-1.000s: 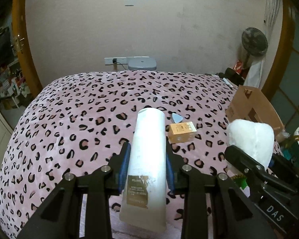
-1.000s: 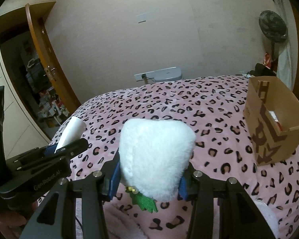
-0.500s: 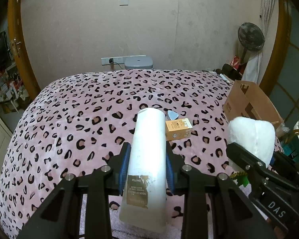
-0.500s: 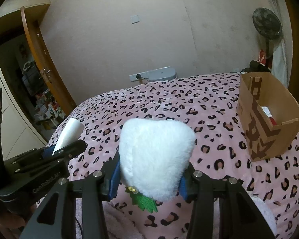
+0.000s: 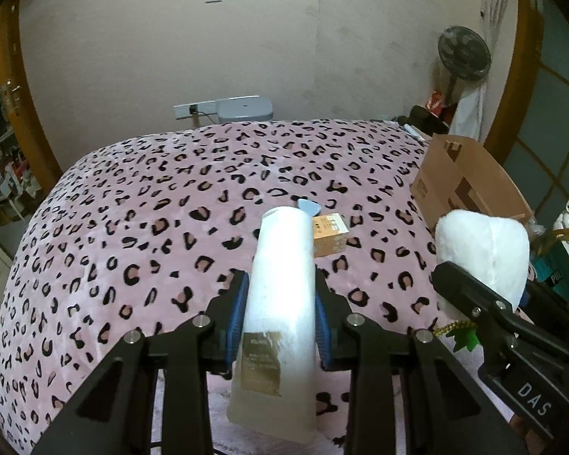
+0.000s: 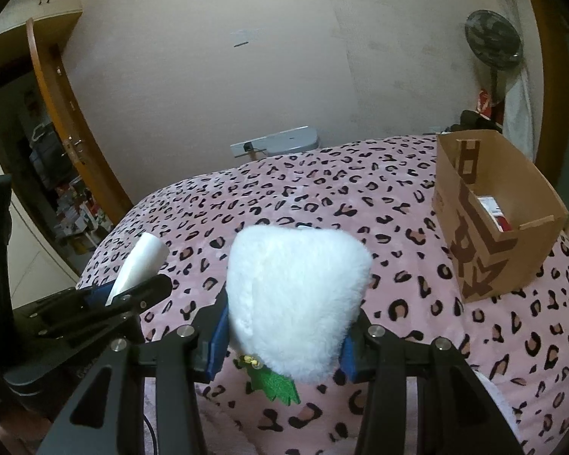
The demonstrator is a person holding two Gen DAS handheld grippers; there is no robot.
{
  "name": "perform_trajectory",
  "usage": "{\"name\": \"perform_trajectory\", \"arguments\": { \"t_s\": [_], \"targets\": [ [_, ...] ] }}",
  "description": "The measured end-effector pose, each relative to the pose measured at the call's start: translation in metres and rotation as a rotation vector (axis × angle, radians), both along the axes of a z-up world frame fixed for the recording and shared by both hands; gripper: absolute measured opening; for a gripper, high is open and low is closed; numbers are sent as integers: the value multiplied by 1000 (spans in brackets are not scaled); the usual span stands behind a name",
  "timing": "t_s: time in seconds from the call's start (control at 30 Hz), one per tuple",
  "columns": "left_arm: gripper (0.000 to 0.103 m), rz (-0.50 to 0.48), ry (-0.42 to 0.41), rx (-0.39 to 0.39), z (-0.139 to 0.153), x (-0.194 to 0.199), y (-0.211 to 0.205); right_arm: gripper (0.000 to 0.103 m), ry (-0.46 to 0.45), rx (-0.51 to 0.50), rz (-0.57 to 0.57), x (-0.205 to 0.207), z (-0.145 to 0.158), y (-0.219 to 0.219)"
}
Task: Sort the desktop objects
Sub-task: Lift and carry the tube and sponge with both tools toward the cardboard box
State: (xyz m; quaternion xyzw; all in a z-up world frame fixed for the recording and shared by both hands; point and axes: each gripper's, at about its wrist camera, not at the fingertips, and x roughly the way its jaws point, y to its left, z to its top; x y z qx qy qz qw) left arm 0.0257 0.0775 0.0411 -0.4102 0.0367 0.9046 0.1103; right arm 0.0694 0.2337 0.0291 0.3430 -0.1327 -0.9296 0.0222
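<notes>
The right tool (image 6: 284,345) pinched a white plush toy (image 6: 297,295), with the cardboard box (image 6: 512,235) far right, nearer it than the left tool (image 5: 278,314) pinching a bottle (image 5: 280,303).

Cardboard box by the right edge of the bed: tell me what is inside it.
In the right wrist view the cardboard box stands open-topped on the leopard-print blanket. Inside, a red-and-white packet lies against the near wall. The walls hide the rest of the floor.
</notes>
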Motion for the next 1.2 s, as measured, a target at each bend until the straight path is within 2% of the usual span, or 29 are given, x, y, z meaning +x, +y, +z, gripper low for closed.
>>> {"name": "perform_trajectory", "arguments": {
  "t_s": [0.2,0.53,1.2],
  "targets": [
    [29,-44,-8,40,-5,-8,20,47,-9,-3,-46,-1,-4,19],
    [29,-105,-30,27,-14,-20,54,47,-22,1,-109,-2,-7,46],
    [29,-233,-29,18,-10,-37,121,47,-34,2,-225,1,-6,96]
  ]
}}
